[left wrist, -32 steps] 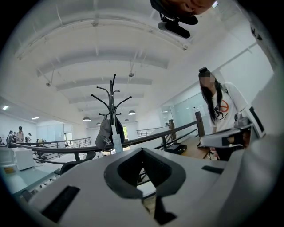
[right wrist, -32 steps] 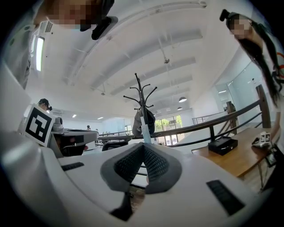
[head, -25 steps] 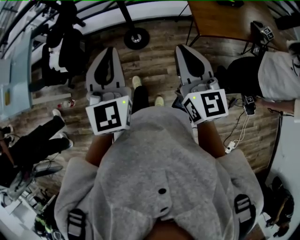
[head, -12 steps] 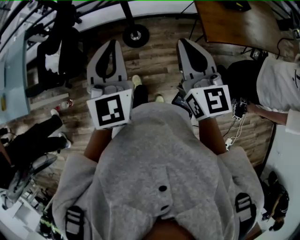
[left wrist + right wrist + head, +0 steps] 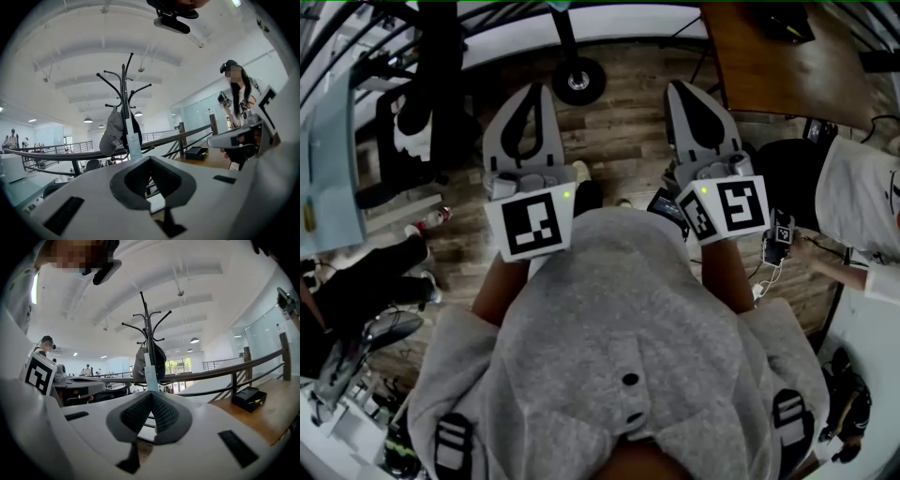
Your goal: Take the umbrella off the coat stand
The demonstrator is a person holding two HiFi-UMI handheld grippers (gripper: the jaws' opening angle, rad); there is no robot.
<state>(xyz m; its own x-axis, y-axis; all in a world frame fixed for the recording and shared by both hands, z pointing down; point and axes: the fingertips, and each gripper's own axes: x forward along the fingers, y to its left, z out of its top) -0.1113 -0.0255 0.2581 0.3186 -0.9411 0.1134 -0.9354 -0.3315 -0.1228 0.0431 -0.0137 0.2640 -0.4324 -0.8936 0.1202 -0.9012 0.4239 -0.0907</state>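
Observation:
The coat stand [image 5: 124, 93] rises ahead of both grippers, black, with curved hooks at its top. A pale blue folded umbrella [image 5: 133, 140] hangs down along its pole, next to a grey cap [image 5: 110, 133]; the right gripper view also shows the umbrella [image 5: 149, 373]. In the head view the stand's round base [image 5: 578, 82] sits on the wood floor just beyond the jaw tips. My left gripper [image 5: 532, 94] and right gripper [image 5: 682, 89] are held side by side, both shut and empty, short of the stand.
A wooden table [image 5: 787, 47] stands at the right with a black box [image 5: 248, 399] on it. A black railing [image 5: 187, 136] runs behind the stand. One person sits at the right [image 5: 862, 187]; another person's legs [image 5: 366, 281] are at the left.
Both grippers, still shut, have come forward over the floor toward the coat stand together with the person. The table and the seated person have slid toward the right edge.

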